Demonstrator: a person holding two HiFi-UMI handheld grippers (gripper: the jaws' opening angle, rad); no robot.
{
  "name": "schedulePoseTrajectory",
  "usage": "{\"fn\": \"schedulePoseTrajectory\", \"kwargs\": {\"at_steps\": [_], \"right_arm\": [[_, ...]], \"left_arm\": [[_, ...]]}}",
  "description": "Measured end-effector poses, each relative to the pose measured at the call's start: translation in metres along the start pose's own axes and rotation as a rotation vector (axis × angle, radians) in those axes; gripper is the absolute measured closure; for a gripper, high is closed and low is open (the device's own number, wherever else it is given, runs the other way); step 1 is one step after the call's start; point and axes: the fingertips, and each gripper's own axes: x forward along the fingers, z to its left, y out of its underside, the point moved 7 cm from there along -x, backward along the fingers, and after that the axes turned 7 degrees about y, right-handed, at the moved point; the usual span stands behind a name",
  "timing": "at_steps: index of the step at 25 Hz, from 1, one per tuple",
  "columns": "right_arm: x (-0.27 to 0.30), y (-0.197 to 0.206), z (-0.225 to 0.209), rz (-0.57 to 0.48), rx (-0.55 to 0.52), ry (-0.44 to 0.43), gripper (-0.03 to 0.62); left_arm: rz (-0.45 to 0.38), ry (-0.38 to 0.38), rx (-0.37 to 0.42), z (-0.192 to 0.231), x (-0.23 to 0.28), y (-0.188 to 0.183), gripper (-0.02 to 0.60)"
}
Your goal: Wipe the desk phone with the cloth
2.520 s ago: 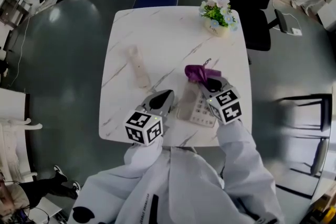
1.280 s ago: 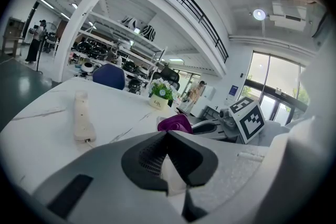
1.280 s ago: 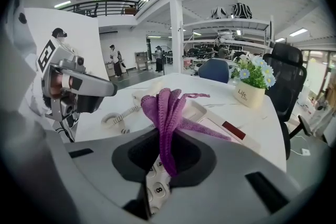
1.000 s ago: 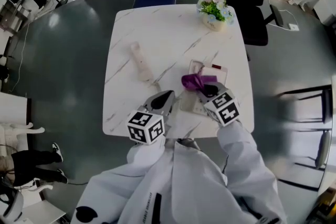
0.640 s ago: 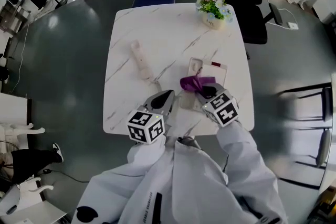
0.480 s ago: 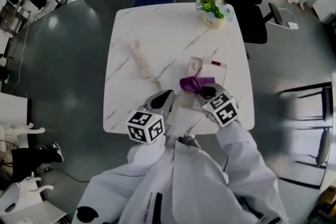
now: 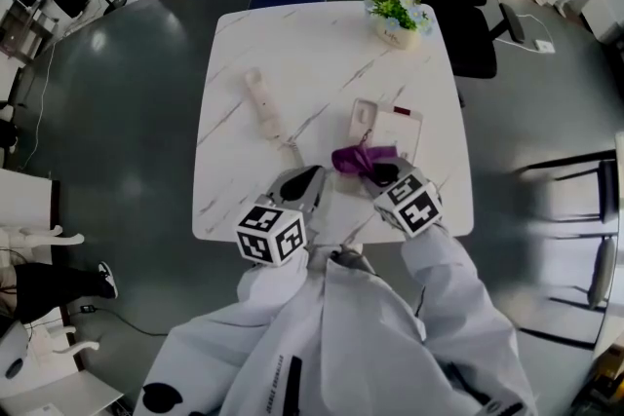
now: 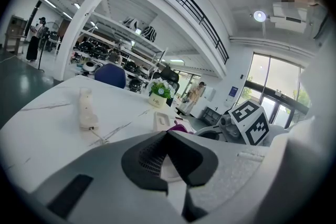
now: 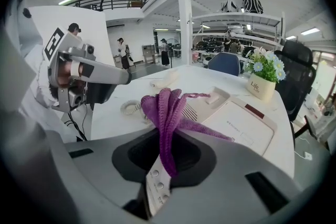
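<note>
The right gripper (image 9: 164, 162) had its jaws clamped on the purple cloth (image 9: 167, 105), which stood bunched ahead of the tips, with one tail trailing toward 2 o'clock onto the near edge of the desk phone (image 9: 236, 126). The phone lay on the white table (image 7: 322, 44) at 12 o'clock from that gripper. The left gripper (image 8: 168, 136) hovered with its jaws closed and empty; the handset (image 7: 263, 102) lay at its 11 o'clock, apart from the phone.
</note>
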Motion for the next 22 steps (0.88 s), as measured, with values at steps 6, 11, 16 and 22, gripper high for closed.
{"fn": "schedulePoseTrajectory", "kwargs": {"at_steps": [6,11,16,22], "right_arm": [[-0.004,0.004,0.010,0.010,-0.001,-0.021,0.554],[-0.006,0.010,0.021,0.024,0.002,-0.049,0.554],[-0.005,0.017,0.029,0.020,0.014,-0.067,0.554],[-0.005,0.024,0.036,0.028,0.029,-0.097,0.554]], "left_arm": [[-0.002,-0.004,-0.006,-0.004,-0.005,0.001,0.584],[-0.009,-0.013,-0.007,-0.005,-0.012,0.002,0.584],[-0.017,-0.030,-0.013,-0.001,-0.017,0.003,0.584],[-0.027,-0.037,-0.010,-0.001,-0.019,0.004,0.584]]}}
